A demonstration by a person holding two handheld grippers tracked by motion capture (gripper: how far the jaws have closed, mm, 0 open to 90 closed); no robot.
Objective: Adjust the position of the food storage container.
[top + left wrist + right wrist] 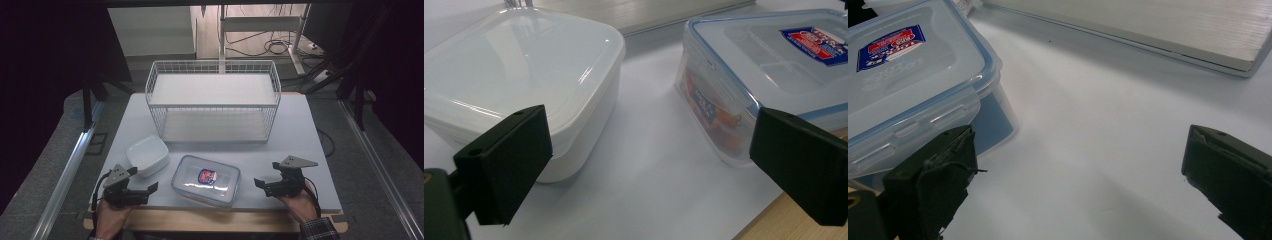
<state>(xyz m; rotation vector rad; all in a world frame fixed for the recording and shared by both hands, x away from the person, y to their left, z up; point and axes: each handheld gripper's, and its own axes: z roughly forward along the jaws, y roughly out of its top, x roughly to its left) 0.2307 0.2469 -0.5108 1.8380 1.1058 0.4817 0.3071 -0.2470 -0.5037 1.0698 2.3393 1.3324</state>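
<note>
Clear plastic box with a blue-edged lid lies on the surface, between two hand-held grippers.
Left hand-held gripper and right hand-held gripper stand wide, holding nothing; white container sits just beside the box.

Both tools sit low at the near edge of the counter, the left tool and the right tool each gripped from behind by a hand, jaws spread wide with nothing between them, tips pointing inward toward one another.
</note>
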